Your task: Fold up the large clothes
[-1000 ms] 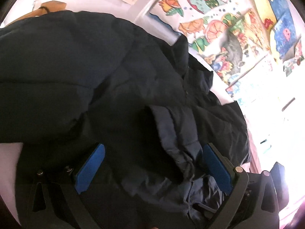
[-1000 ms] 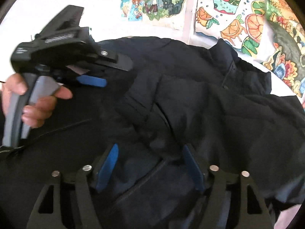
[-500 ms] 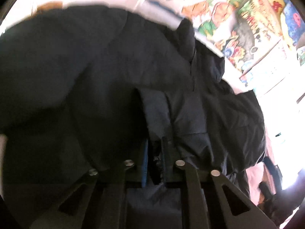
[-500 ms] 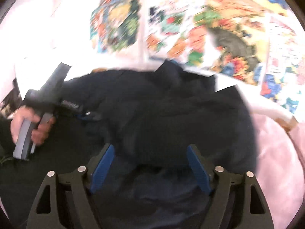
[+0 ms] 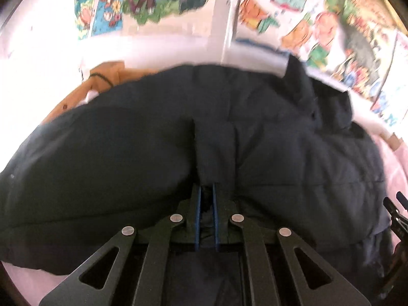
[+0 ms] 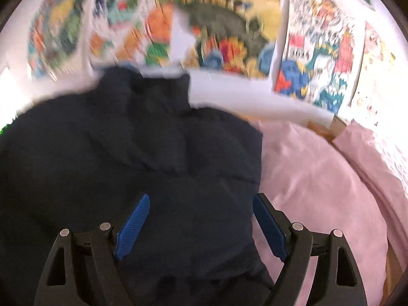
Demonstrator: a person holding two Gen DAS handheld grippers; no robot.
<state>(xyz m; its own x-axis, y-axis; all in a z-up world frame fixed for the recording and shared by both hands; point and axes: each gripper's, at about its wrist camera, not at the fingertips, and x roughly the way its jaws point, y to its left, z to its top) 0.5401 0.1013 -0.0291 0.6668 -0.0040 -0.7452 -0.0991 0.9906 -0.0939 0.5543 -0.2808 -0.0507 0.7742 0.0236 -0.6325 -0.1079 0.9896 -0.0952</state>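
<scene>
Jacket, dark and puffy, sprawls across the pink bed. The left claw is clamped on a fold rising straight ahead of it; the right claw hovers over the jacket's right edge, jaws apart and widening, nothing gripped

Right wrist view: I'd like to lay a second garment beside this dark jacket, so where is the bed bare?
The pink bedsheet lies bare to the right of the dark jacket, up to the poster wall. Left and centre are crowded: the jacket covers them, with the right gripper opening over its edge. In the left wrist view, little sheet shows.
</scene>
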